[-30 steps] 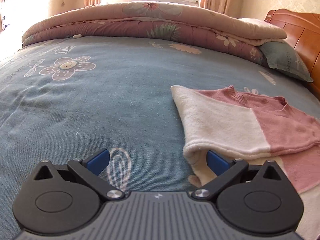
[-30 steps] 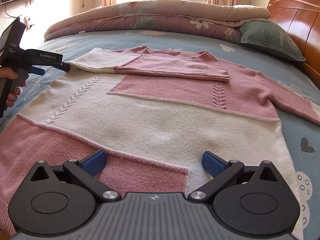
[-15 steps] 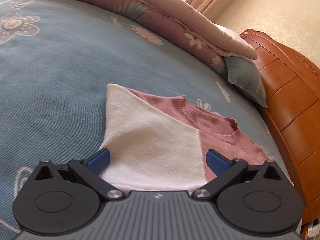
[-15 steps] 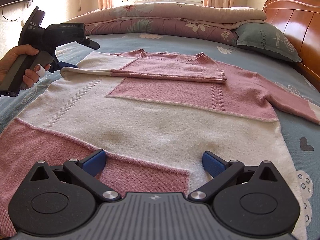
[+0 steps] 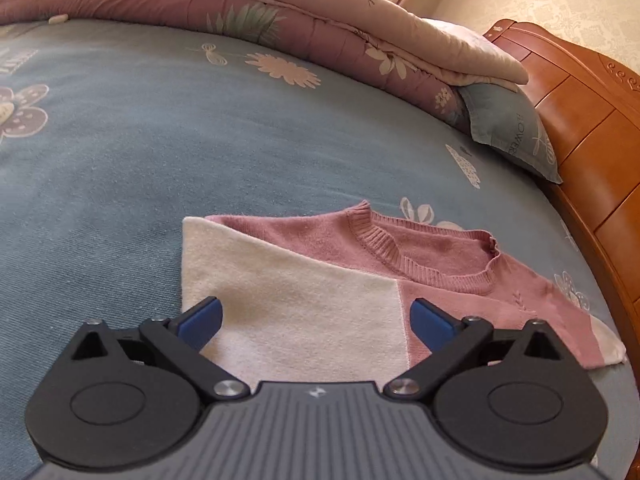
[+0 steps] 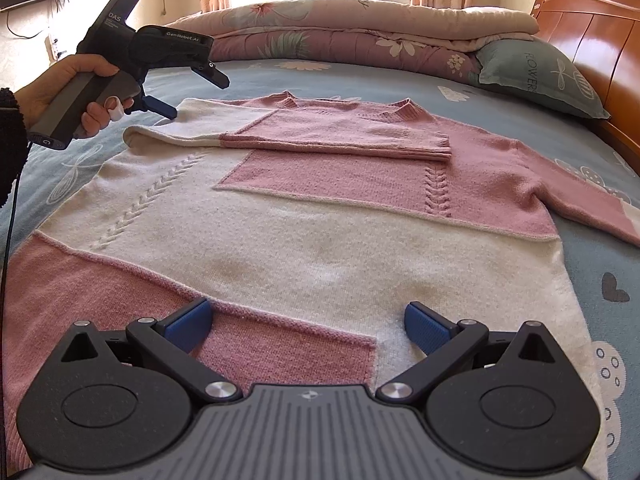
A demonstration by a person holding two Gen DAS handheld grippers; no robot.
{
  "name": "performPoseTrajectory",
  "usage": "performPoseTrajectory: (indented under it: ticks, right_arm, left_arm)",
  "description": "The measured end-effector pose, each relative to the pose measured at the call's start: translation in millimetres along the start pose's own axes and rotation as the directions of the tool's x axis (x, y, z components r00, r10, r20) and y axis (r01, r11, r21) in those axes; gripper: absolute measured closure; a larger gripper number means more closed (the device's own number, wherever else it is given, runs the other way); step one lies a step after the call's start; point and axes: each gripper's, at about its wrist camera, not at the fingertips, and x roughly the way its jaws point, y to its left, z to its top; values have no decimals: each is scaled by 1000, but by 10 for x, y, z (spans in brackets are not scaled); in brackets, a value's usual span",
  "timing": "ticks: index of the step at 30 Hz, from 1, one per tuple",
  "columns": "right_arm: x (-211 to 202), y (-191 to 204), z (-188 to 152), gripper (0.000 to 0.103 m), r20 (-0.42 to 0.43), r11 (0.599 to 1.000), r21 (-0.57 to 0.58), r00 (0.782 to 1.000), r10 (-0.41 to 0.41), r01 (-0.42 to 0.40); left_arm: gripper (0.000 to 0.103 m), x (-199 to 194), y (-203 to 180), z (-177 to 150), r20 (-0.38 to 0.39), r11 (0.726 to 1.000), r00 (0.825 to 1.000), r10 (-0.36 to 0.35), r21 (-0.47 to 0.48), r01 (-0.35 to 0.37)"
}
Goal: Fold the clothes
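Observation:
A pink and cream knit sweater [image 6: 320,216] lies flat on the blue bedsheet [image 6: 592,280]. Its left sleeve [image 6: 304,138] is folded across the chest; the right sleeve [image 6: 580,200] stretches out to the side. My left gripper [image 5: 316,320] is open, hovering over the cream shoulder fold [image 5: 288,292] near the collar [image 5: 420,248]. In the right wrist view that left gripper [image 6: 192,92] is held up in a hand, just above the shoulder. My right gripper [image 6: 306,326] is open above the sweater's hem, with nothing between its fingers.
A rolled floral quilt [image 6: 360,28] lies across the far side of the bed, with a grey-blue pillow [image 6: 536,76] beside it. A wooden headboard [image 6: 592,28] runs along the right. Bare sheet [image 5: 120,152] spreads to the left of the sweater.
The left gripper has lifted off the shoulder fold and swung right toward the collar and headboard. The right gripper has stayed put over the hem.

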Motion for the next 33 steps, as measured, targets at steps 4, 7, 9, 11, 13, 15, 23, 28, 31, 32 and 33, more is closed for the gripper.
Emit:
performPoseTrajectory:
  ticks: [4, 7, 9, 11, 13, 15, 23, 28, 31, 32, 33]
  right_arm:
    - [-2, -10, 7, 0, -6, 1000, 3, 1000, 6, -6]
    - [-2, -21, 12, 0, -8, 1000, 1, 1000, 15, -15]
    - [-3, -39, 16, 0, -5, 1000, 1, 1000, 26, -26]
    - [-6, -60, 17, 0, 1, 999, -8, 999, 38, -38]
    - [-22, -88, 50, 0, -10, 998, -1, 998, 55, -55]
    - [-45, -136, 127, 0, -26, 997, 32, 997, 72, -71]
    - [70, -720, 938, 0, 101, 910, 314, 962, 253, -272]
    - [859, -1227, 1073, 0, 109, 706, 612, 923, 369, -355]
    - [1142, -1430, 1018, 0, 166, 599, 704, 908, 384, -382]
    - [1188, -1481, 1008, 0, 196, 571, 718, 903, 382, -398]
    - [1231, -1527, 1001, 0, 223, 546, 729, 898, 379, -412]
  left_arm:
    - [1, -424, -376, -362, 24, 981, 999, -34, 190, 29]
    - [1, -546, -535, -626, 55, 961, 998, -12, 277, -4]
    - [1, -589, -574, -720, 79, 953, 997, -4, 303, -20]
    - [1, -629, -602, -705, 80, 941, 997, -5, 338, -23]
    - [1, -680, -614, -668, 87, 935, 996, 11, 352, -41]
    - [1, -745, -589, -664, 86, 930, 996, -27, 368, -7]
    - [1, -831, -444, -660, 60, 936, 995, -77, 349, 51]
    - [1, -826, -321, -617, 70, 949, 994, -85, 308, 59]
    - [1, -782, -265, -598, 72, 958, 995, -76, 281, 53]
    - [1, -764, -252, -592, 74, 960, 995, -72, 275, 49]
    - [1, -745, -239, -587, 77, 962, 995, -68, 268, 45]
